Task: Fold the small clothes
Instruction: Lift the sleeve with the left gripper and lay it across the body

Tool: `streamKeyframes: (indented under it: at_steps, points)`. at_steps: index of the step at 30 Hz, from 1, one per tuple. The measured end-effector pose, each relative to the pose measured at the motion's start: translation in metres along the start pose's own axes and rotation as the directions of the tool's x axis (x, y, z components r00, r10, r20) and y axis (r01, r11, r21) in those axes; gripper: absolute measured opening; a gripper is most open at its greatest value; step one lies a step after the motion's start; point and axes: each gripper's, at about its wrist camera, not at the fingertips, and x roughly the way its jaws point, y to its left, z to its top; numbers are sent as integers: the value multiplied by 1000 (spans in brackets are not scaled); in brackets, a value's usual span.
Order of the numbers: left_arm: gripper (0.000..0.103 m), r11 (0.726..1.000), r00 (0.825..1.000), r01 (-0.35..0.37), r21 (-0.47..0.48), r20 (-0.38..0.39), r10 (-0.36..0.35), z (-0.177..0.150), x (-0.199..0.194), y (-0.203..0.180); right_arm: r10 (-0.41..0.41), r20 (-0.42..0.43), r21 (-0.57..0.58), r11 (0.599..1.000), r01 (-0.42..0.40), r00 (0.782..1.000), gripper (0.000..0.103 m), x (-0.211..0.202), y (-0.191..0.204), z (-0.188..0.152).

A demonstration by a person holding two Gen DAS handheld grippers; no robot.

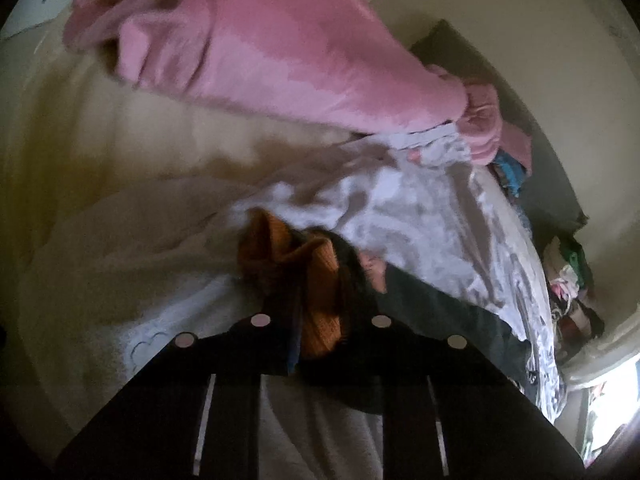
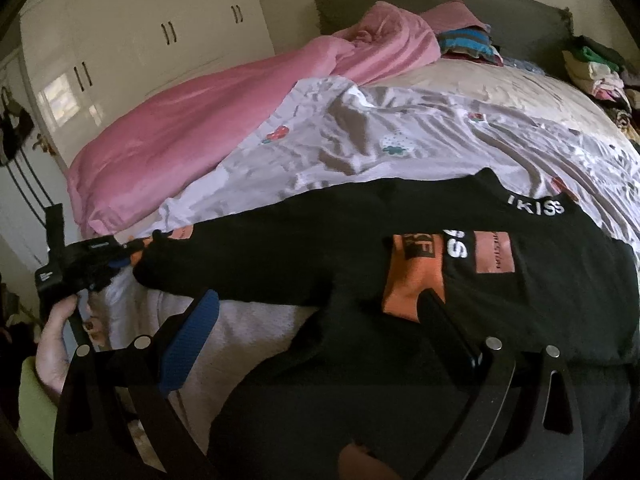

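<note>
Pinching the black shirt's cuff (image 1: 316,300), left gripper (image 1: 316,280) clamped.

L hand-held gripper (image 1: 298,320) on orange cuff (image 1: 316,280)

I'm seeing dim, soft daylight — glare off the wardrobe doors (image 2: 68,92), motion blur on my left view, fisheye-dark corners.

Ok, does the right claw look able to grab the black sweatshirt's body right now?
Probably yes: the right claw hangs open over the black sweatshirt, with nothing between; the left claw only pinches its orange cuff, off to the side.
</note>
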Motion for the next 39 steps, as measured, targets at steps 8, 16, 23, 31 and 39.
streamKeyframes:
  at_steps: [8,16,23,31,39]
  points:
    - [6,993,993,101,60,54,-104,3,-23,-27,-16,26,43,999,14,1000,99,-13,-17,-1]
    - [6,970,976,198,138,69,-209,-9,-40,-75,-49,53,88,995,44,997,99,-30,-35,-2]
    - [6,937,956,263,229,66,-285,-24,-48,-118,-89,78,152,985,76,993,99,-50,-60,-4]
    - [6,888,936,324,326,24,-350,-47,-48,-166,-121,94,229,969,97,988,99,-66,-90,-8]
    - [6,839,923,363,406,-32,-384,-68,-48,-206,-187,122,236,959,155,975,99,-84,-111,-11]
